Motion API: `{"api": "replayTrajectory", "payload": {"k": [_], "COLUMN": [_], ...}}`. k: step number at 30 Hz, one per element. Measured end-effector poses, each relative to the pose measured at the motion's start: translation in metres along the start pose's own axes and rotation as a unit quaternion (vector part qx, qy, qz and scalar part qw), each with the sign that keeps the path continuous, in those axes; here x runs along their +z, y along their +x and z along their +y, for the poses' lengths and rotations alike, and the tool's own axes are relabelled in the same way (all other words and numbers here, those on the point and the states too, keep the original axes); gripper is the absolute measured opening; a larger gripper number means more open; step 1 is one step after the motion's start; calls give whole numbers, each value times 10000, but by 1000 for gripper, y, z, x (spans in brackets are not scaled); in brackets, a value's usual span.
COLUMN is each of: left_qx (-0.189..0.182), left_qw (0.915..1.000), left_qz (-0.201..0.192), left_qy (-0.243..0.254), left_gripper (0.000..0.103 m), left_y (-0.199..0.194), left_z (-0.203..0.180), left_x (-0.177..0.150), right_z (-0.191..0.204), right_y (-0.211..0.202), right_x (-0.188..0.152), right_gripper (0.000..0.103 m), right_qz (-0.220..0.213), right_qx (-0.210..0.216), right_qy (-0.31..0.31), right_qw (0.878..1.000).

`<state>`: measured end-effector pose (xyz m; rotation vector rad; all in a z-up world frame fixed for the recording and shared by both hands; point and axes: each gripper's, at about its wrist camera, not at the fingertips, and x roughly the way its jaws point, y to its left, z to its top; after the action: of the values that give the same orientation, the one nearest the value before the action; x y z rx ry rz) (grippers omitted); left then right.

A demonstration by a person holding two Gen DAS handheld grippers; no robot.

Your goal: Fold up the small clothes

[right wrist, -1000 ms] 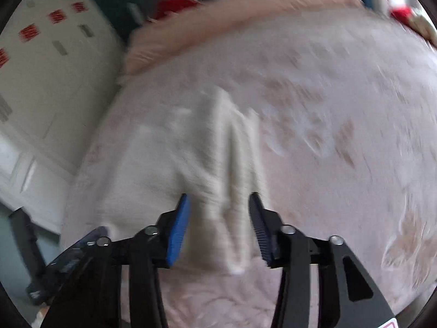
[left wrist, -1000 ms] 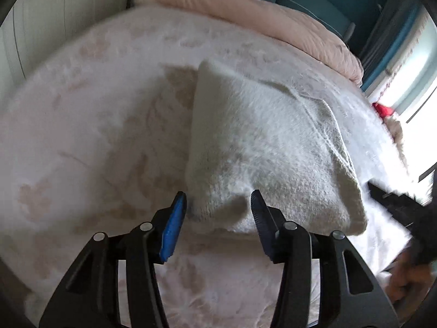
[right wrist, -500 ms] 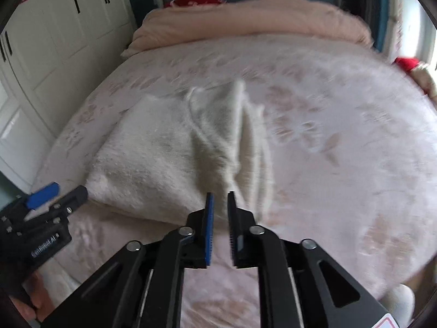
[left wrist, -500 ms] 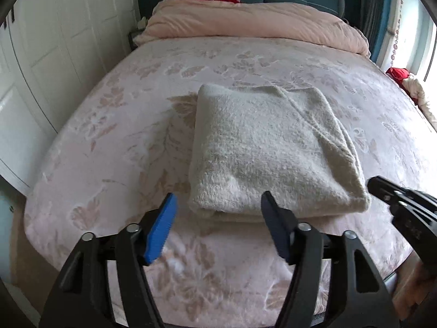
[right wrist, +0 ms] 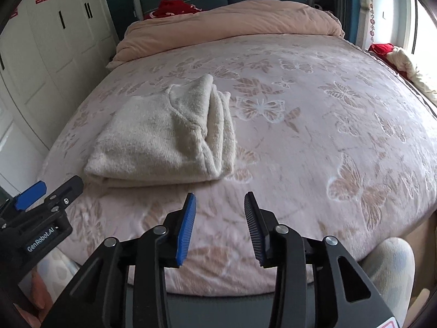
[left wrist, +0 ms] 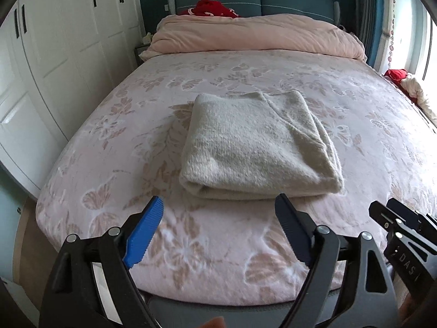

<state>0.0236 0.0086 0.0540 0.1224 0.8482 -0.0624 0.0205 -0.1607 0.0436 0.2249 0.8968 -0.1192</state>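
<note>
While the cream sweater (left wrist: 259, 142) lies folded in a neat block on the bed (left wrist: 355, 114), both my grippers hang near its front edge, left gripper (left wrist: 218, 228) and right gripper (right wrist: 220, 224) with jaws opening, nothing between them. Folding looks finished; next I'd judge tidying.

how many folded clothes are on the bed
1. A cream knit lies folded near the middle of the bed, toward its near edge, apart from both grippers. The heap of red and white cloth at the bed's right side may hide other clothes.
</note>
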Motion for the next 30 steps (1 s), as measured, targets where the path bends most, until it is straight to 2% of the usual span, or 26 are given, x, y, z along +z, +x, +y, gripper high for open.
{"api": "replayTrajectory", "payload": {"k": [6,12,22,30], "left_qx": [114,139,326,298], "left_qw": [9998,9997,9991,9995], "left_qz": [-145,-162,-220,-94], "left_qy": [118,92,131,-6], "left_gripper": [82,82,82,82], "left_y": [-16,-21,-22,-15], "left_z": [-8,-11,-13,-10], "left_x": [-14,-24,-36,-42], "right_z": [-3,2,9,13], "right_y": [-13,-23,-23,-18], "right_x": [-11,-21,-29,-34], "right_gripper": [38,46,47,47], "right_qz": [-89,-235,-214,-114], "right_qx": [-1,-139,-210,-218], "right_qy": [61,-79,-173,-152], "right_qw": [9999,9996,9994,9996]}}
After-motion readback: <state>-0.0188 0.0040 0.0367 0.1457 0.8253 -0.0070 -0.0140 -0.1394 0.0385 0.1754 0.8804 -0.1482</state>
